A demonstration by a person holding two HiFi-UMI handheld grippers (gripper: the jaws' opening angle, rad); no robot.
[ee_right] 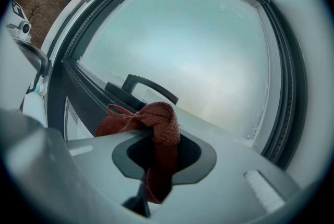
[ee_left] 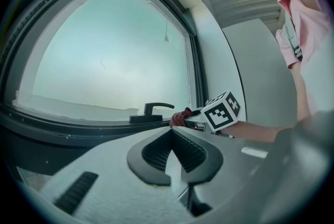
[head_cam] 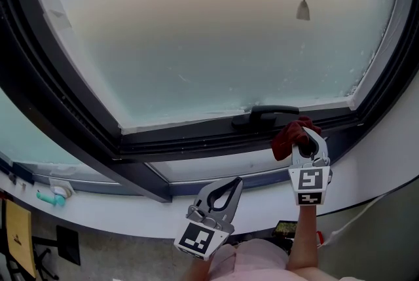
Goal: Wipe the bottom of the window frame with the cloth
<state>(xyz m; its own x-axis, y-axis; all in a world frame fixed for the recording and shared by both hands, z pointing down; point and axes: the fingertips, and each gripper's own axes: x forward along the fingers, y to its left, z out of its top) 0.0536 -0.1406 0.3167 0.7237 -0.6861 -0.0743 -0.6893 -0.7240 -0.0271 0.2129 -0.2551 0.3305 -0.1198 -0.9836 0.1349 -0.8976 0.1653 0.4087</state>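
Your left gripper [head_cam: 234, 183], nearest you, hangs over the white sill [head_cam: 118, 224] with its jaws closed on nothing. Your right gripper [head_cam: 308, 135] pinches the red cloth [head_cam: 287, 139] at the bottom of the dark window frame [head_cam: 196, 140], just right of the handle [head_cam: 272, 113].

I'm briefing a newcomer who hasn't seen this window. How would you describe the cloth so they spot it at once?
Start at the big frosted pane and drop to the dark bottom frame with its black handle. By that handle's right end, the cloth is bunched in the right gripper, whose jaws are shut on it. It is the only red, soft thing there.
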